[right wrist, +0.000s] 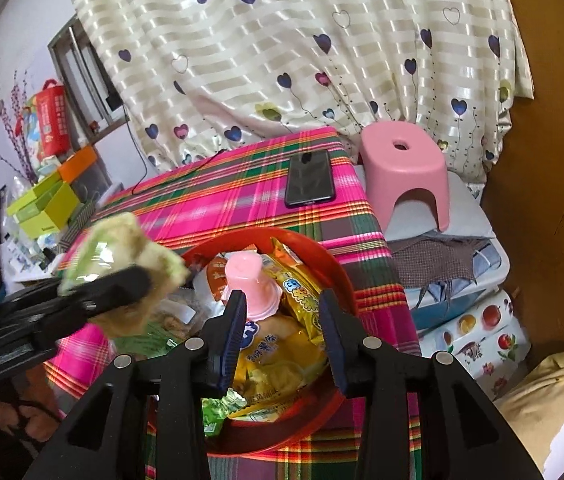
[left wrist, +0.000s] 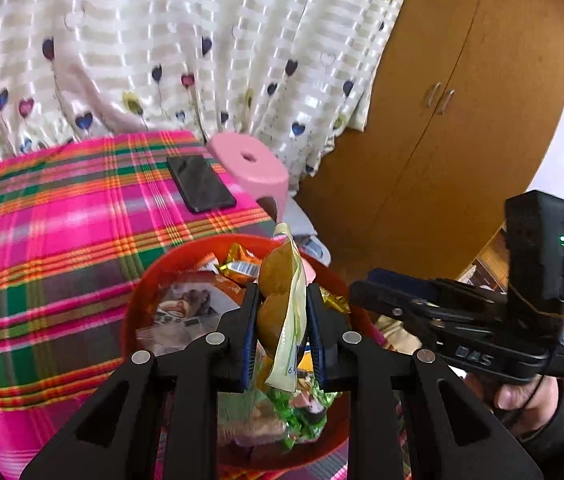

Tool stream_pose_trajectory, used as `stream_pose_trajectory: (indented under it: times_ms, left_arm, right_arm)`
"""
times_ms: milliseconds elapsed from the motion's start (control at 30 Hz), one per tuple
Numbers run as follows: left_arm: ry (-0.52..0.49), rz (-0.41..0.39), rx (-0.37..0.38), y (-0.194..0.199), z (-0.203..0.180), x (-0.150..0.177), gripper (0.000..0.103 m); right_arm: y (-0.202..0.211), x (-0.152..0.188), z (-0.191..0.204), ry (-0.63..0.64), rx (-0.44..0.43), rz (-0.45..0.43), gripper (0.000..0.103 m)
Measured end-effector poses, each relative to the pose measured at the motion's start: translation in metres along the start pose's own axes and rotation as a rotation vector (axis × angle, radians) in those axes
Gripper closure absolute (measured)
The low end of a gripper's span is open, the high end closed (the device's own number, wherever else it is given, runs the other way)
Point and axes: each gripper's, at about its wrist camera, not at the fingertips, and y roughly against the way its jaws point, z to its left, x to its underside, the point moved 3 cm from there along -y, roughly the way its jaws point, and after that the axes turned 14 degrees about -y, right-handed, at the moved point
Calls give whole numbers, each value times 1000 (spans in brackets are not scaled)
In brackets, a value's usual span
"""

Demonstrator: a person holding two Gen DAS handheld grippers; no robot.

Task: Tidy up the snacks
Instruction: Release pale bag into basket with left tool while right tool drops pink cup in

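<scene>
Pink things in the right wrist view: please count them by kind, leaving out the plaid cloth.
Pink stool: 1
Pink jelly cup in the red bowl: 1
Total: 2

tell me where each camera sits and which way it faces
Left wrist: on the left tongs, looking down over the red bowl toward the curtain; its fingers clamp a snack pack; the right tongs and a hand show at right.
Right wrist: on the right tongs, open above the bowl; the left tongs show at left.
Shared: bowl, phone, pink stool.
</scene>
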Motion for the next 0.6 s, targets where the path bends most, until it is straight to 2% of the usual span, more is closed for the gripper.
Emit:
stream_pose_trajectory:
  times_ms: [67, 200, 600]
  left_arm:
    - [14, 24, 1, -7, 4, 2, 78]
    - [41, 9, 5, -4, 11, 6, 59]
    - [25, -11, -95, 37, 8, 22, 59]
  right_arm:
    - [0, 1, 0, 2, 1, 3, 67]
    - [-3, 5, 1, 3, -4, 16, 67]
    - [14, 23, 16, 44, 14, 18, 66]
